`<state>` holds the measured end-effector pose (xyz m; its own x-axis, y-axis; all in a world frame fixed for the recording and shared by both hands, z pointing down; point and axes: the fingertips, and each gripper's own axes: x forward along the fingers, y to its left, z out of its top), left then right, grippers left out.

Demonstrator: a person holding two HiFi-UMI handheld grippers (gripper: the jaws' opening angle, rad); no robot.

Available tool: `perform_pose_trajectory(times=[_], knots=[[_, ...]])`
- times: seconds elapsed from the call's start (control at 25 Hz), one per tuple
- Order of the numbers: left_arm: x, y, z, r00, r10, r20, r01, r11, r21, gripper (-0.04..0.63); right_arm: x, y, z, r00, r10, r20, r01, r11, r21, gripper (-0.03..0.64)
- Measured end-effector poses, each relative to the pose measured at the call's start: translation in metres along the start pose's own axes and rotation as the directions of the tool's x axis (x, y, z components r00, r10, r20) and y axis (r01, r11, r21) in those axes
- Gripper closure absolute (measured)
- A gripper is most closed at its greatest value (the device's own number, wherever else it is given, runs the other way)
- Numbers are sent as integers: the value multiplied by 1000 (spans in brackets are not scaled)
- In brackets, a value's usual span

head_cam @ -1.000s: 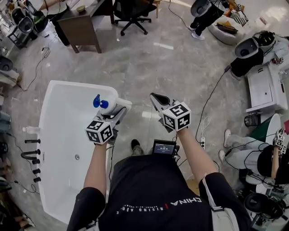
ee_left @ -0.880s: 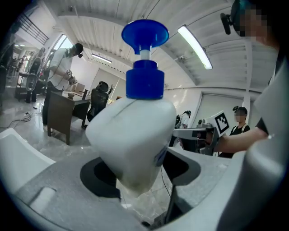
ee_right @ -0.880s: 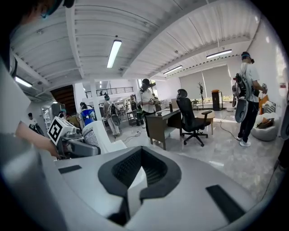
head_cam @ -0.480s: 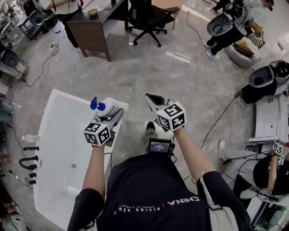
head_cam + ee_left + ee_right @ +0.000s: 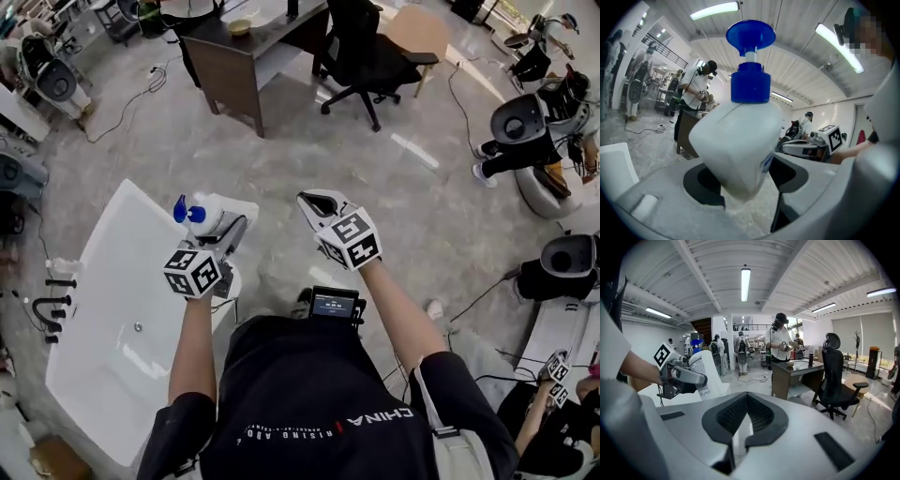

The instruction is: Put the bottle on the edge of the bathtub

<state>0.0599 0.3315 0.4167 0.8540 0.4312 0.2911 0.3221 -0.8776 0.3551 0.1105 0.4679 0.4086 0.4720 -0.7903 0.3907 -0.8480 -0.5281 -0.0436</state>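
Note:
A white bottle (image 5: pixel 202 217) with a blue pump top is held in my left gripper (image 5: pixel 220 227), whose jaws are shut on its lower body. It hangs over the near right corner of the white bathtub (image 5: pixel 112 234), above the rim. In the left gripper view the bottle (image 5: pixel 740 140) fills the middle, tilted, with my left gripper (image 5: pixel 740 192) clamped on its base. My right gripper (image 5: pixel 317 202) hovers over the floor right of the tub, shut and empty. From the right gripper view (image 5: pixel 740 427) the bottle (image 5: pixel 705 373) shows at the left.
Black tap fittings (image 5: pixel 52 309) stand along the tub's left rim. A dark desk (image 5: pixel 234 56) and an office chair (image 5: pixel 375 56) are ahead on the grey floor. Cables (image 5: pixel 122 108) trail across it. People and equipment sit at the right (image 5: pixel 525 131).
The head view has swung, so the tub now lies slanted in the picture. Both grippers keep much the same pose, and the bottle stays in the left one over the tub's corner.

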Motion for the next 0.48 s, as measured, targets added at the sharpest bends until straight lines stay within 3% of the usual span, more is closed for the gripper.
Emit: perform_pose_trajectory(times=[0.48], knots=[[7,86,20,971,238,38,-234,969,-76,304,95,-24,22,978,206,-32,-207,978,-30,604]])
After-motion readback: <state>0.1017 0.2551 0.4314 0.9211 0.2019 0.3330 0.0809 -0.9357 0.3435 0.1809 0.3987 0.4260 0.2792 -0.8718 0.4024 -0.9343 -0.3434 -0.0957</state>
